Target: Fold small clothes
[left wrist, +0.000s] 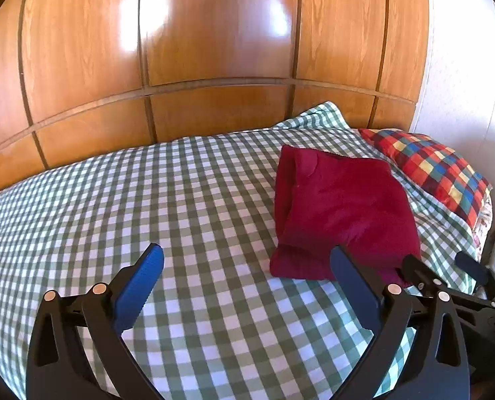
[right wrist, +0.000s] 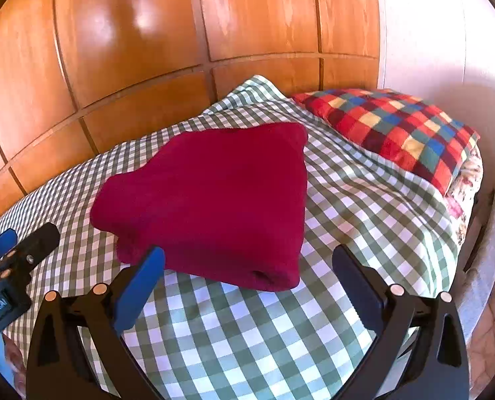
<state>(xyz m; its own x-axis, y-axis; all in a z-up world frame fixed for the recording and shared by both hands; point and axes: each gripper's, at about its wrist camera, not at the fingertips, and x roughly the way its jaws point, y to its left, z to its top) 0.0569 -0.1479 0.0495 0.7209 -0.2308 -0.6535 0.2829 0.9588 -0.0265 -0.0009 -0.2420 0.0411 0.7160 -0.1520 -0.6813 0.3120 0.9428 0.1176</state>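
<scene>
A dark red garment point(left wrist: 342, 210) lies folded into a thick rectangle on the green-and-white checked bedspread point(left wrist: 194, 206). In the left wrist view my left gripper point(left wrist: 247, 256) stands open above the bedspread, to the left of the garment's near edge, nothing between its fingers. The right wrist view shows the same red garment point(right wrist: 214, 200) just ahead of my right gripper point(right wrist: 247, 256), which is open and apart from the cloth. Each gripper shows at the edge of the other's view: the right gripper point(left wrist: 447, 276) and the left gripper point(right wrist: 17, 243).
A multicoloured checked pillow point(right wrist: 390, 130) rests at the head of the bed, right of the garment. Glossy wooden wardrobe panels point(left wrist: 214, 50) rise behind the bed. A white wall point(right wrist: 430, 33) stands at the right. The bed's right edge point(right wrist: 470, 233) drops off beside the pillow.
</scene>
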